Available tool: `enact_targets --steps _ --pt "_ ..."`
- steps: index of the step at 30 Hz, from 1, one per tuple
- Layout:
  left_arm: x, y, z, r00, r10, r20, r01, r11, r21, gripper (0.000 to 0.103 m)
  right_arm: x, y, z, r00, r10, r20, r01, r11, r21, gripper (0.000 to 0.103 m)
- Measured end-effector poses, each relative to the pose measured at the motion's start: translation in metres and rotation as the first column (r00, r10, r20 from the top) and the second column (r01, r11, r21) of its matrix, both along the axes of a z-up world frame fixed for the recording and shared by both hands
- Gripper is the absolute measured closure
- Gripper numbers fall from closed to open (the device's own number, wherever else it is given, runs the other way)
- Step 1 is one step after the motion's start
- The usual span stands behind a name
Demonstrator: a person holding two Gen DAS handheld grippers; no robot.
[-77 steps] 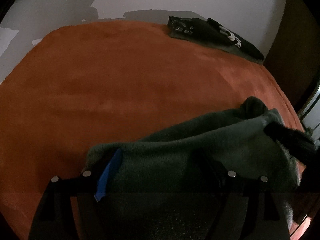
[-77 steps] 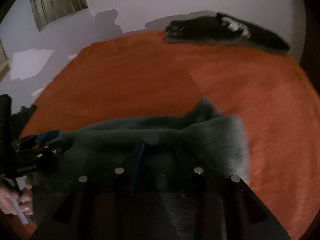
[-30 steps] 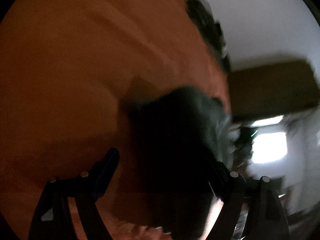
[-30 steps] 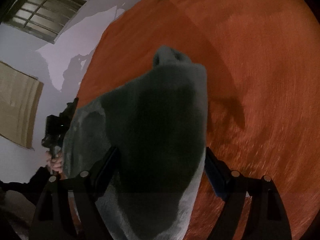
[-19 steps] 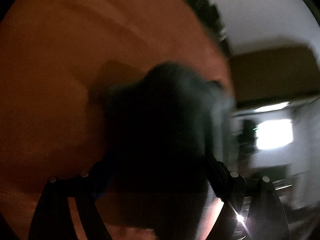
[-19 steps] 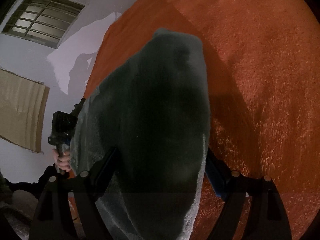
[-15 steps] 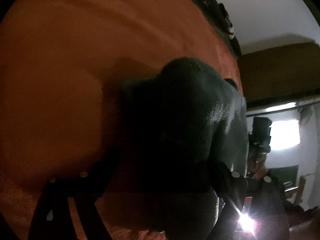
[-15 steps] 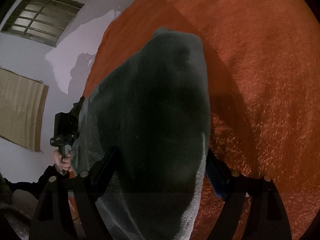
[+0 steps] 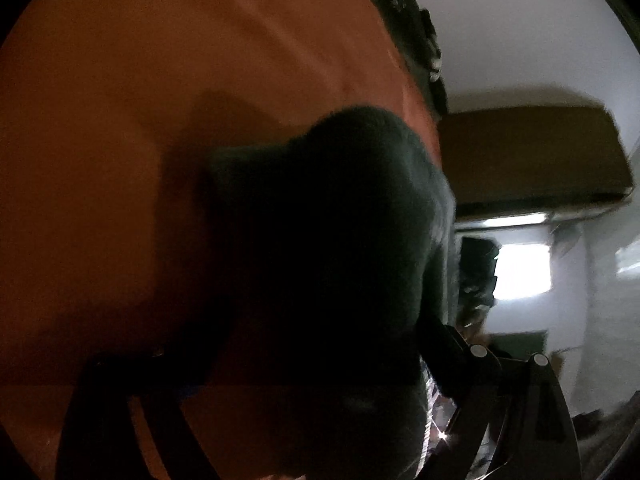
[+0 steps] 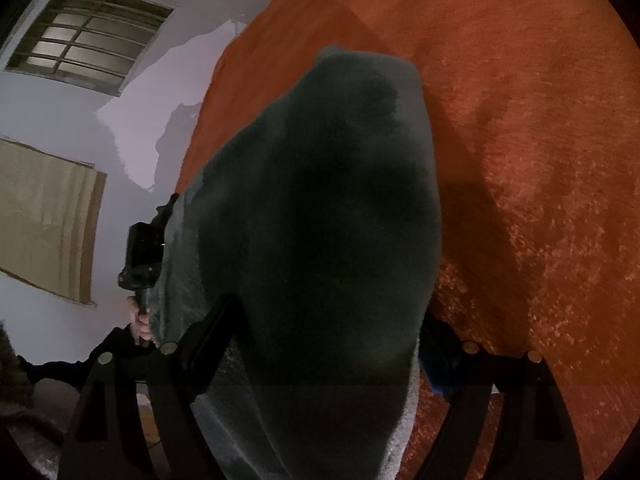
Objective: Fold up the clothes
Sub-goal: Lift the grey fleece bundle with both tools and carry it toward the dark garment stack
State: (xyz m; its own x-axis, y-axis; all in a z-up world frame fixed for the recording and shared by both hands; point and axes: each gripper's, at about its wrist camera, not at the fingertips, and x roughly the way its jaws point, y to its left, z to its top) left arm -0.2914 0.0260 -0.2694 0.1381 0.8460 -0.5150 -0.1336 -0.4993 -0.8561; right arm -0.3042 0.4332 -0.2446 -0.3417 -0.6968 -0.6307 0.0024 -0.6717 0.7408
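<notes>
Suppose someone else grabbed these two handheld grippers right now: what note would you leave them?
Left gripper: fingers look spread, with the dark grey-green fleece garment between them; grip unclear.
Right gripper: fingers spread, same garment between them; grip unclear.
The garment hangs over the orange bed cover. A dark folded garment lies at the far edge.
Done: fleece picked up. Left: lay it flat, fold it, and perhaps place it by the folded one.

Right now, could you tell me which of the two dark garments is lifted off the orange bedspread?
The grey-green fleece garment, hanging between both grippers above the orange bedspread. The black printed garment lies flat at the bed's far edge, untouched.
</notes>
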Motion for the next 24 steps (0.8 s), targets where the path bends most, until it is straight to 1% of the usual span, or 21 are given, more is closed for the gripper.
enact_targets --steps 1,3,4,5,7,9,11,13,15,16,17,19,20,21,23,24 --pt "-0.002 0.000 -0.001 1.000 0.004 0.018 -0.004 1.000 0.025 0.013 -0.001 0.000 0.000 1.000 0.000 -0.002 0.000 1.000 -0.006 0.021" --pt "-0.006 0.002 -0.004 0.999 0.018 0.045 -0.020 0.999 0.046 0.013 -0.002 -0.001 -0.002 1.000 -0.001 -0.003 0.001 1.000 -0.024 0.021" --pt "-0.006 0.005 -0.003 0.999 0.029 0.043 -0.031 0.998 0.053 0.018 -0.003 -0.002 -0.003 1.000 -0.003 -0.003 0.003 0.999 -0.034 0.021" --pt "-0.006 0.009 -0.001 0.999 0.033 0.033 -0.035 0.998 0.054 0.031 -0.003 -0.003 -0.004 1.000 -0.007 -0.004 0.007 0.999 -0.042 0.021" --pt "-0.004 0.012 0.000 0.999 0.044 0.015 -0.045 0.998 0.050 0.045 -0.005 -0.005 -0.004 1.000 -0.012 -0.006 0.012 0.998 -0.054 0.022" --pt "-0.003 0.012 0.000 0.998 0.055 0.004 -0.055 0.997 0.046 0.050 -0.006 -0.007 -0.005 1.000 -0.005 -0.006 0.005 0.999 -0.048 0.024" --pt "-0.002 0.007 -0.003 0.998 0.064 0.020 -0.066 0.996 0.064 0.052 -0.009 -0.011 -0.005 1.000 0.001 -0.002 -0.001 0.999 -0.045 0.025" --pt "-0.002 0.000 -0.005 0.997 0.068 0.028 -0.070 0.995 0.073 0.051 -0.011 -0.013 -0.008 1.000 -0.005 0.012 0.005 0.998 -0.056 0.025" --pt "-0.002 -0.001 -0.010 0.996 0.068 0.059 -0.073 0.994 0.085 0.041 -0.015 -0.013 -0.008 1.000 -0.015 0.023 0.017 0.998 -0.063 0.024" --pt "-0.004 -0.001 -0.015 0.993 0.062 0.097 -0.072 0.992 0.104 0.035 -0.017 -0.011 -0.009 0.999 -0.024 0.035 0.027 0.997 -0.079 0.023" --pt "-0.005 -0.003 -0.016 0.992 0.052 0.114 -0.066 0.990 0.121 0.030 -0.019 -0.010 -0.009 0.998 -0.034 0.048 0.038 0.995 -0.095 0.020" --pt "-0.006 -0.001 -0.014 0.993 0.024 0.116 -0.041 0.989 0.144 0.025 -0.023 -0.008 -0.009 0.996 -0.048 0.073 0.057 0.990 -0.126 0.014" --pt "-0.006 0.001 -0.013 0.994 0.006 0.112 -0.023 0.988 0.151 0.023 -0.025 -0.009 -0.009 0.996 -0.047 0.079 0.057 0.989 -0.133 0.010" --pt "-0.004 0.004 -0.011 0.995 -0.020 0.096 0.006 0.989 0.145 0.023 -0.027 -0.012 -0.009 0.996 -0.040 0.084 0.051 0.989 -0.135 0.008" --pt "0.000 0.011 -0.006 0.996 -0.069 0.062 0.061 0.990 0.129 0.024 -0.031 -0.019 -0.007 0.997 -0.018 0.081 0.028 0.991 -0.132 0.008" --pt "0.003 0.009 -0.004 0.996 -0.078 0.046 0.072 0.990 0.124 0.026 -0.032 -0.021 -0.006 0.997 -0.009 0.073 0.018 0.991 -0.129 0.010"
